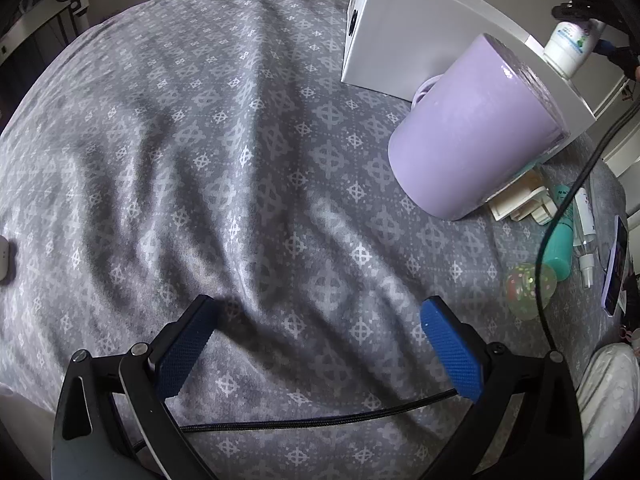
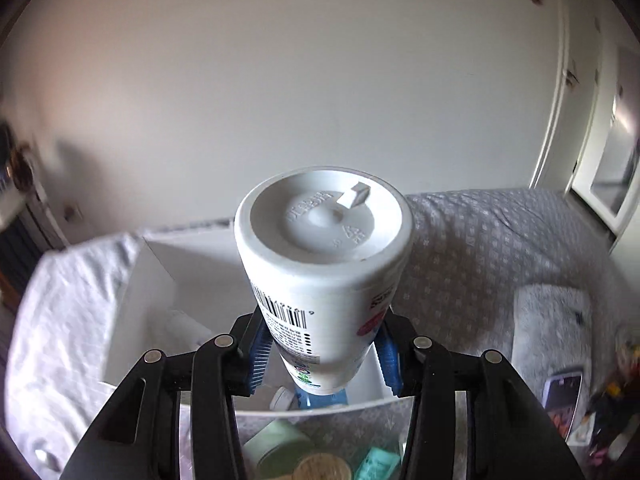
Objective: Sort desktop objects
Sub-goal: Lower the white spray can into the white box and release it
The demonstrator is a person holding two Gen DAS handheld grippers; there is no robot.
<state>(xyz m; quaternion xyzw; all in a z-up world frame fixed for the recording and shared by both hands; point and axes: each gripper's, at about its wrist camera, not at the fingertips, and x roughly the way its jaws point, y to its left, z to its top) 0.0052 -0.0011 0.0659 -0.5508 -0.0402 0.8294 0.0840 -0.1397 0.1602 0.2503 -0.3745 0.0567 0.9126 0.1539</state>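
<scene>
My right gripper is shut on a white plastic bottle with a barcode label, its flat bottom towards the camera, held above an open white box. The same bottle shows in the left wrist view at the top right, over the white box. My left gripper is open and empty, low over the grey patterned bedsheet. A lilac mug stands right of it, in front of the box.
A teal tube, a clear spray bottle, a spotted ball and a phone lie at the right. A black cable crosses below the left fingers. A green jar and other small items sit below the right gripper.
</scene>
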